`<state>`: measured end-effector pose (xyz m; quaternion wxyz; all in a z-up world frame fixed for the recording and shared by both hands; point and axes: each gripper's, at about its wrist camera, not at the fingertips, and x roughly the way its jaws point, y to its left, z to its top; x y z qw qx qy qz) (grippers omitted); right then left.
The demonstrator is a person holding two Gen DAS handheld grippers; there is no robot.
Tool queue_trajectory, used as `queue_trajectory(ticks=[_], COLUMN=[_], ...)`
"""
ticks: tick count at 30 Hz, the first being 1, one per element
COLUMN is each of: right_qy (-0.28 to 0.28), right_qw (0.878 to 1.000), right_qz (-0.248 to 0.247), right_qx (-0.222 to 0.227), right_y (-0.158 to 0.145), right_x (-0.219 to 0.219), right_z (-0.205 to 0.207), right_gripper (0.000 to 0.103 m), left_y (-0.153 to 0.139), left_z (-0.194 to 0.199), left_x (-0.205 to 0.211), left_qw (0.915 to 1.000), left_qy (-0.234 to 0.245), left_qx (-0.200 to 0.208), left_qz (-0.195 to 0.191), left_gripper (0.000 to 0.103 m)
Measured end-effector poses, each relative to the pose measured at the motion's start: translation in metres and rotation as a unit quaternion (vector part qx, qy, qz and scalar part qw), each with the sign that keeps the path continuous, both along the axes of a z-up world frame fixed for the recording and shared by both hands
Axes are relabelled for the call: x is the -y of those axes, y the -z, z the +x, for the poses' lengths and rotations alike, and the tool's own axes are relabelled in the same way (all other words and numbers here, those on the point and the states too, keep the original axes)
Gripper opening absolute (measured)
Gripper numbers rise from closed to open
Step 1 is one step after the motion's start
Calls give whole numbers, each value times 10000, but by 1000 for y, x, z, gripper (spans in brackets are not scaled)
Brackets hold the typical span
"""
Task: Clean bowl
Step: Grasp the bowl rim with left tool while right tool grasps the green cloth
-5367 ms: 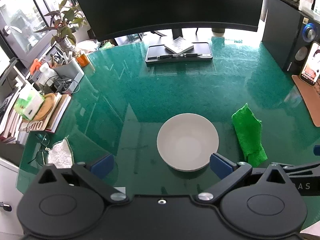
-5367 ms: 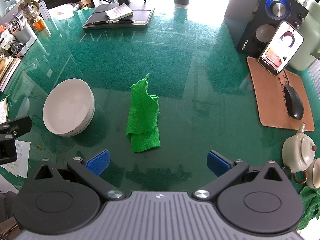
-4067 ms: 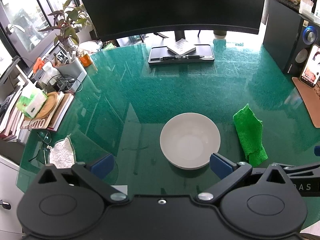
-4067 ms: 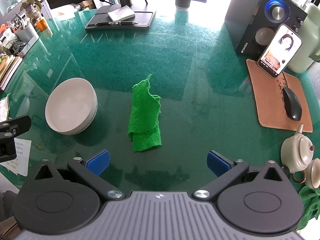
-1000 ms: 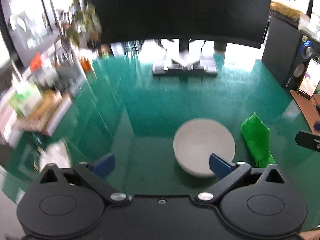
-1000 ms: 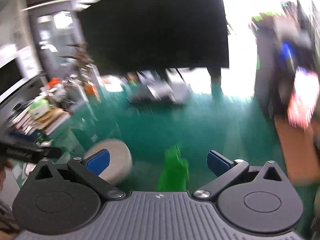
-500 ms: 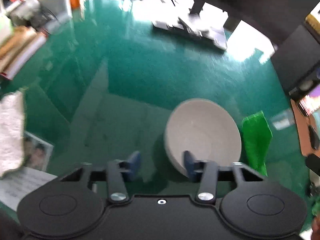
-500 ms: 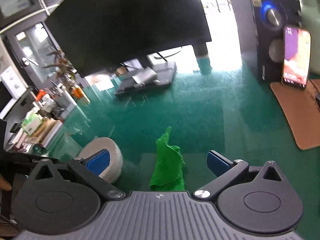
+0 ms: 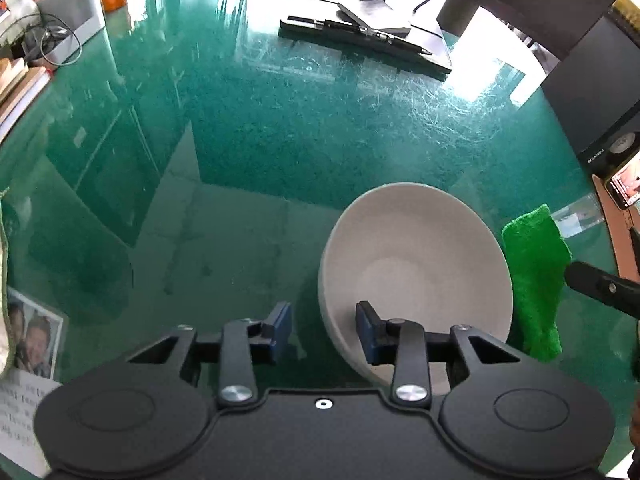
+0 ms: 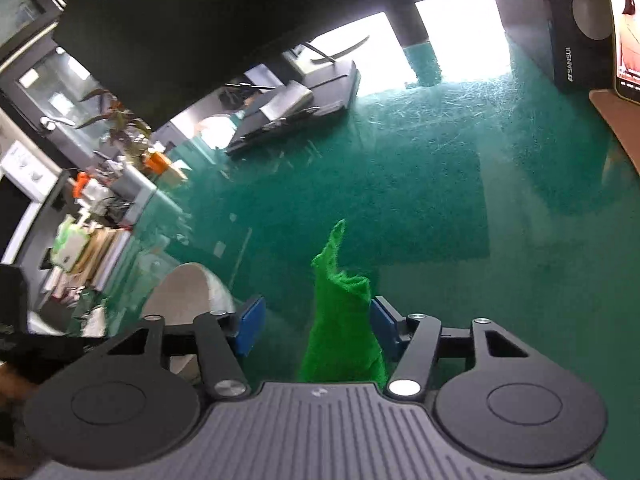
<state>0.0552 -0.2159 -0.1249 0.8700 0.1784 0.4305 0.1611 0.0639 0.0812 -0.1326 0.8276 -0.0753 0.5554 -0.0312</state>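
Left wrist view: the bowl (image 9: 416, 276) sits upright on the green desk (image 9: 280, 140), and the left gripper (image 9: 324, 330) straddles its near rim, one pad inside the bowl and one outside. The jaws are partly drawn in with a gap remaining, and neither pad clearly presses the wall, so nothing is gripped. To hold well, I judge the rim should sit deep between the pads before they squeeze, with the bowl kept flat on the glass so it cannot skate. The cloth (image 9: 534, 276) lies just beside the bowl's right side.

Right wrist view: the right gripper (image 10: 316, 326) has its jaws around the cloth (image 10: 340, 320), the right pad against the fabric and the left one apart from it. A fuller pinch on the bunched middle would probably keep it from slipping while wiping. The bowl (image 10: 188, 296) shows at lower left.
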Motion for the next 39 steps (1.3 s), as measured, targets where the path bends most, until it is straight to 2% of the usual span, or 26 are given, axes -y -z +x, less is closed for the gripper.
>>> queue_trajectory(ticks=[2,4,6,7,8,11,16,19,24,25,26,27,28,32,39], right_qy=[-16,-13,-6,-2,6,199,559,769,927,956,964,969,1005,1202,1358], right_qw=[9999,9995,9993,9992,9989,9949,9755,9546,9241,9109,9045,9025,8945,8838,8845], right_qz=[-107,-145,-71,-34,22,712,1886,2527,3163,3446,3572,3610,3757,3907,3920], right_qx=[-124,-269,-361,-408,-461,-688,-983,-1374,-1933,-2058,-2121,-2141,-2204,-2276,-2135], right_y=[7,13,16,18,20,24,27,52,77,82,84,85,88,92,91], right_x=[-6,-10,-11,-12,-12,-3,13,31,36,39,41,41,42,42,37], right_z=[7,10,10,10,10,8,2,1,-23,-30,-34,-35,-38,-28,8], right_gripper=[66,64,49,25,7,7,7,7,7,7,7,7,7,7,7], left_y=[0,0,1,1,1,0,-1,0,1,1,1,0,0,0,0], left_z=[1,4,6,7,8,9,5,1,0,1,1,2,2,4,4], left_x=[6,7,5,5,4,-2,12,22,29,30,31,33,35,38,41], left_qw=[10000,10000,9999,9999,9998,9988,9989,9984,9983,9983,9983,9982,9980,9974,9972], left_qy=[32,-4,0,3,5,-18,222,312,421,440,478,526,574,697,734], left_qx=[26,-2,-38,-56,-74,-179,-41,14,36,31,37,45,54,77,55], left_qz=[-2,-60,-125,-158,-191,-450,-420,-478,-391,-383,-344,-293,-242,-173,-119], left_gripper=[19,18,18,18,17,15,15,15,17,18,18,19,19,21,23])
